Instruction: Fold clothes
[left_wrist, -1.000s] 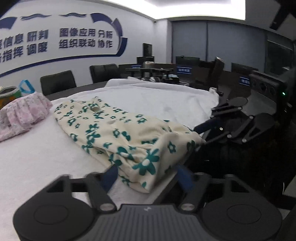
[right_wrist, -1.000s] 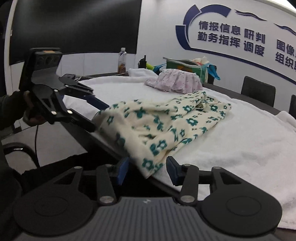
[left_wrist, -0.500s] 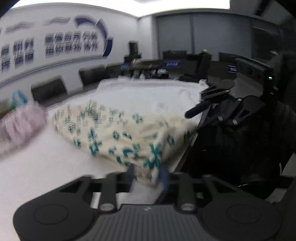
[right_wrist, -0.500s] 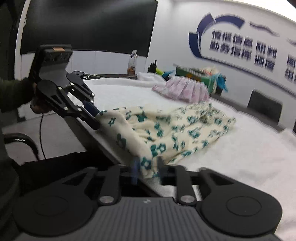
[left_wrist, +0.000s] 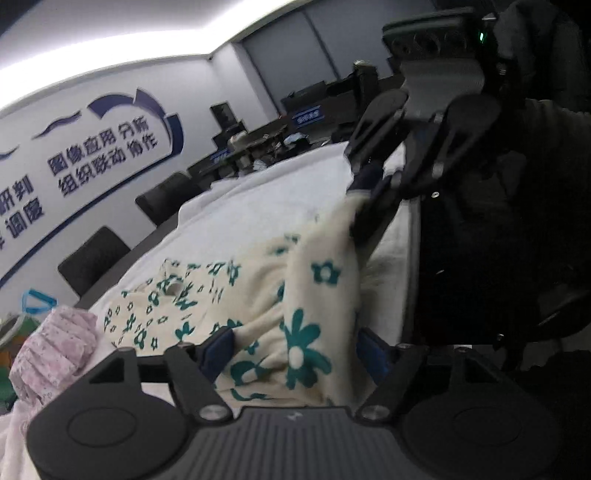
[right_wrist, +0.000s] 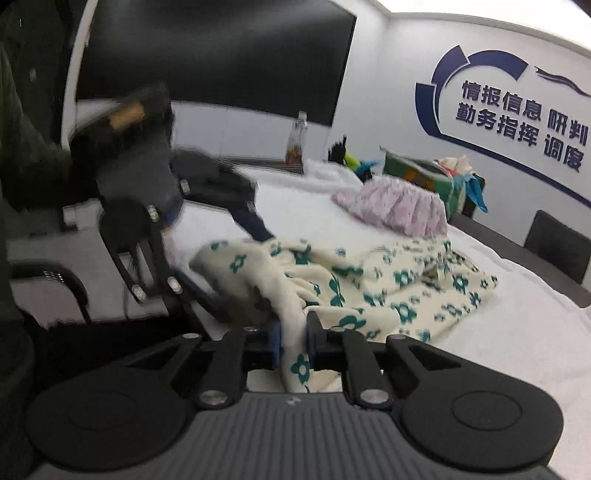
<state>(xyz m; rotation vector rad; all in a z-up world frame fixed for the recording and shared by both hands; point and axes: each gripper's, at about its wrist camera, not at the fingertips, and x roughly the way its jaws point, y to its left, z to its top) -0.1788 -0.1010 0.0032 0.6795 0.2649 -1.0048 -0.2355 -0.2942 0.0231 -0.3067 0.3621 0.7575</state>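
A cream garment with teal flowers (left_wrist: 229, 295) lies on the white towel-covered table (left_wrist: 266, 206); it also shows in the right wrist view (right_wrist: 369, 288). My left gripper (left_wrist: 295, 354) has its jaws wide apart, with the garment's near corner lying between them. My right gripper (right_wrist: 293, 339) is shut on the garment's other near corner and holds it up off the table edge. The right gripper also shows in the left wrist view (left_wrist: 365, 206), pinching the cloth. The left gripper shows blurred in the right wrist view (right_wrist: 236, 258).
A pink frilly garment (right_wrist: 395, 206) lies on the table farther back, also in the left wrist view (left_wrist: 51, 347). A green box with cloths (right_wrist: 424, 177) and a bottle (right_wrist: 297, 142) stand behind it. Black chairs (left_wrist: 92, 262) line the far side.
Both grippers closed on the garment's near corners and lifted. The right stays shut on its corner; the left jaws have since opened wide. Both grippers moved quickly; views are blurred.
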